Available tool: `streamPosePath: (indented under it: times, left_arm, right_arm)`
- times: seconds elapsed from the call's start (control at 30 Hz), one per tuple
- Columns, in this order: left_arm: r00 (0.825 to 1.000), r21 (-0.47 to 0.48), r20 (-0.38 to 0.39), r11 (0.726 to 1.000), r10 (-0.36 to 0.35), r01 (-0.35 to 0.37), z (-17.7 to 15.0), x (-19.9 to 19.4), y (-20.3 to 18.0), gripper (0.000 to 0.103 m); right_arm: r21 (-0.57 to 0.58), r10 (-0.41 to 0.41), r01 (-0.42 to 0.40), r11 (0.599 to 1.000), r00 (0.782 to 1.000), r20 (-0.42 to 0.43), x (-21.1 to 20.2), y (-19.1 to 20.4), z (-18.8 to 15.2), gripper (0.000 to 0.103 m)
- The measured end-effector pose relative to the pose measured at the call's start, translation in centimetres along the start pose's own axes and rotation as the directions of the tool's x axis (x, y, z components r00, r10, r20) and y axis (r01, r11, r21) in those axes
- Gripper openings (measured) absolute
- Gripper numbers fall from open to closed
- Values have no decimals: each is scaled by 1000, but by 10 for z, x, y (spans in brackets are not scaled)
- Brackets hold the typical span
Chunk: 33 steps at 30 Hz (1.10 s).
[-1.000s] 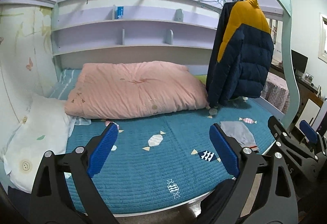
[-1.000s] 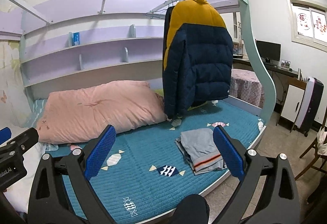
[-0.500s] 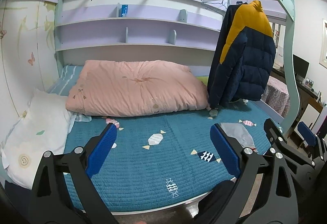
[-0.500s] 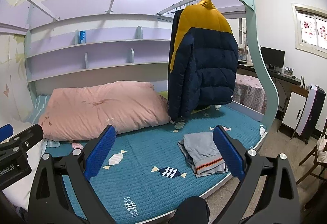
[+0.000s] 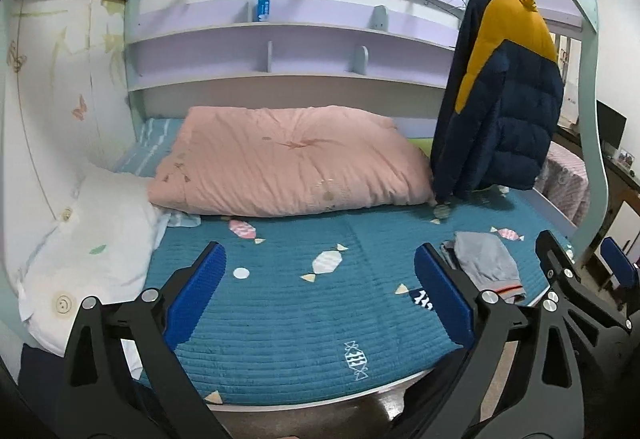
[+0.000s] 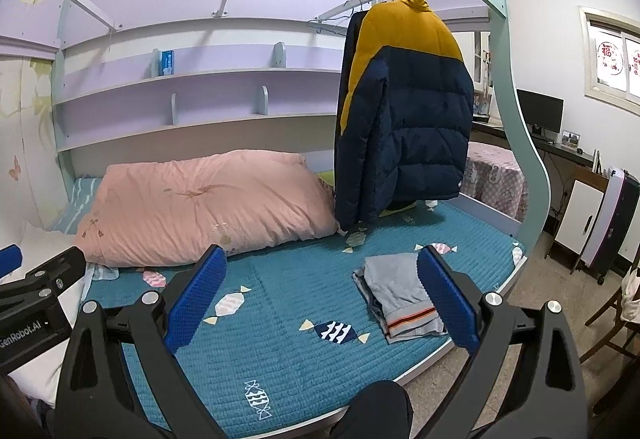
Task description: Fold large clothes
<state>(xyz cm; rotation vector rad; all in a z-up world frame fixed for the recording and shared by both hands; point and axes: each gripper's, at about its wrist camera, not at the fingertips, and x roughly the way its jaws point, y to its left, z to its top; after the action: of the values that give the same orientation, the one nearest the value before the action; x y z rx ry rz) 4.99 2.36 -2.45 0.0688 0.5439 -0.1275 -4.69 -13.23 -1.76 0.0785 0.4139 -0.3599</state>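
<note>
Puffer jacket [image 6: 404, 119], navy and yellow, hangs on a rail over the far right of the teal bedspread [image 6: 288, 343], hem near the pink duvet [image 6: 200, 207]. Bedspread's front half lies bare. One folded grey garment [image 6: 400, 295] sits near its right edge. Left gripper [image 5: 320, 299] and right gripper [image 6: 320, 299] both gape wide, empty, above the front edge.

A folded duvet [image 6: 200, 207] lies at the back of the bed [image 6: 288, 339], below the wall shelves [image 6: 208, 75]. To its right a puffer jacket [image 6: 404, 111] hangs from a rail. Folded trousers [image 6: 396, 291] lie near the bed's front right edge; a pillow [image 5: 88, 247] lies at the left.
</note>
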Motion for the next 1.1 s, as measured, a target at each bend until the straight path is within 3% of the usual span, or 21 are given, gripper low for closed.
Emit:
streamPosePath:
  times: [0.13,0.3,1.1]
  left_arm:
    - [999,-19,-8,999,-35,35,-2,0,3,96]
    - [999,-3,-22,1000,24,-24,-3,3,1,96]
    - [998,9,-62,1000,18,-18,-5,14,-2,96]
  right_arm:
    - [-4,1,-1,1000,1000,-5,1,1,0,93]
    - [-8,1,-1,1000,1000,-6,1,3,-1,93]
    - [-17,14,-15,1000,1000,-17,8,2,-2,93]
